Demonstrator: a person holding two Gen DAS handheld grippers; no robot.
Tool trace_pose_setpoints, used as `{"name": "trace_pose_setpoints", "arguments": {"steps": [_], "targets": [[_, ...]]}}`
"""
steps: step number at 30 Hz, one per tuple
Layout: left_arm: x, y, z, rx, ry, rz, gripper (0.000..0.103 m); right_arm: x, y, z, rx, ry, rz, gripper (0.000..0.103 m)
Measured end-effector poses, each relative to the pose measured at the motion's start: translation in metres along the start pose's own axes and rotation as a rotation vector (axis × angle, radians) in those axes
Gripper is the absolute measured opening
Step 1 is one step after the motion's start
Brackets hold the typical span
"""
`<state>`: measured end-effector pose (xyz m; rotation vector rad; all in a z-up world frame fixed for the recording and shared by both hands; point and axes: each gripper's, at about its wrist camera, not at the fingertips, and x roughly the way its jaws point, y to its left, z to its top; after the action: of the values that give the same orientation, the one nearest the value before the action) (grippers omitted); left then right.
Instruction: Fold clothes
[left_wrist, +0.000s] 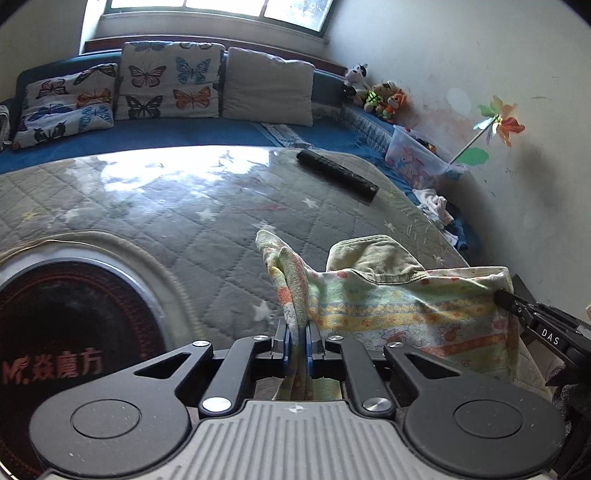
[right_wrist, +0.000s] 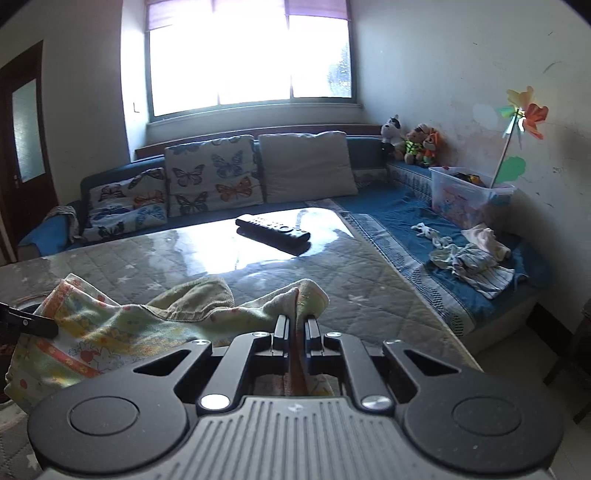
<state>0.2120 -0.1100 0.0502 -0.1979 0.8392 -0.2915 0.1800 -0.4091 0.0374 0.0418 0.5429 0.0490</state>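
Both grippers pinch the same printed garment (left_wrist: 399, 310), one at each end. Left gripper (left_wrist: 297, 341): jaws almost fully closed on a bunched corner, which stands up in a ridge beyond the fingertips (left_wrist: 283, 339) and hangs down behind them. Right gripper (right_wrist: 296, 334): jaws likewise nearly shut, with a fold of the cloth clamped between them and rising just past the tips.

Between the two grips the garment spans as a slack sheet, its pale green lining flopped over the top edge. It sits over the near right part of the quilted table (left_wrist: 177, 221); I cannot tell whether its lower edge touches the surface. A remote control (right_wrist: 272, 229) lies well beyond it.

Step in hand, as I judge it: holding the piece up by two corners, ready to spread or lay it for a fold.
- Draw the grips apart until the top edge runs straight; the middle sags now.
- Keep both corners at matching height so the hem hangs level.
- Shake out the turned-over lining before laying down.
- Lower onto bare quilt, short of the remote.

Pose: both grippers tilt down toward the table, the left more steeply, and they face roughly the same way, toward the sofa (right_wrist: 384, 199).
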Motion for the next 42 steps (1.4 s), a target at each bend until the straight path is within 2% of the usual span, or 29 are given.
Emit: {"name": "trace_pose_setpoints", "arguments": {"steps": [8, 18, 23, 24, 25, 26, 28, 30, 34, 35, 39, 42], "targets": [[0.024, -0.023, 0.002, 0.057, 0.020, 0.005, 0.009, 0.010, -0.020, 0.001, 0.010, 0.005, -0.055, 0.007], [0.041, -0.028, -0.001, 0.084, 0.058, 0.034, 0.009, 0.028, -0.030, -0.007, 0.021, 0.052, -0.096, 0.009], [0.040, -0.027, -0.005, 0.095, 0.061, 0.053, 0.015, 0.028, -0.029, -0.010, 0.022, 0.065, -0.103, 0.012], [0.040, -0.027, -0.005, 0.099, 0.060, 0.057, 0.017, 0.027, -0.028, -0.011, 0.019, 0.067, -0.101, 0.012], [0.039, -0.027, -0.006, 0.103, 0.060, 0.061, 0.024, 0.026, -0.027, -0.011, 0.017, 0.068, -0.099, 0.013], [0.038, -0.027, -0.007, 0.107, 0.058, 0.065, 0.035, 0.025, -0.026, -0.012, 0.015, 0.069, -0.098, 0.016], [0.036, -0.028, -0.010, 0.112, 0.051, 0.075, 0.045, 0.023, -0.022, -0.015, 0.010, 0.074, -0.087, 0.023], [0.034, -0.029, -0.013, 0.123, 0.049, 0.080, 0.049, 0.019, -0.016, -0.019, -0.003, 0.078, -0.067, 0.034], [0.028, -0.031, -0.021, 0.145, 0.038, 0.093, 0.067, 0.009, 0.002, -0.029, -0.017, 0.092, -0.013, 0.039], [0.026, -0.031, -0.023, 0.149, 0.036, 0.095, 0.071, 0.007, 0.007, -0.032, -0.017, 0.095, 0.002, 0.045], [0.021, -0.035, -0.034, 0.184, 0.027, 0.097, 0.076, -0.003, 0.027, -0.043, -0.031, 0.103, 0.066, 0.052], [0.019, -0.039, -0.040, 0.221, 0.017, 0.106, 0.078, -0.008, 0.044, -0.048, -0.063, 0.097, 0.091, 0.054]]}}
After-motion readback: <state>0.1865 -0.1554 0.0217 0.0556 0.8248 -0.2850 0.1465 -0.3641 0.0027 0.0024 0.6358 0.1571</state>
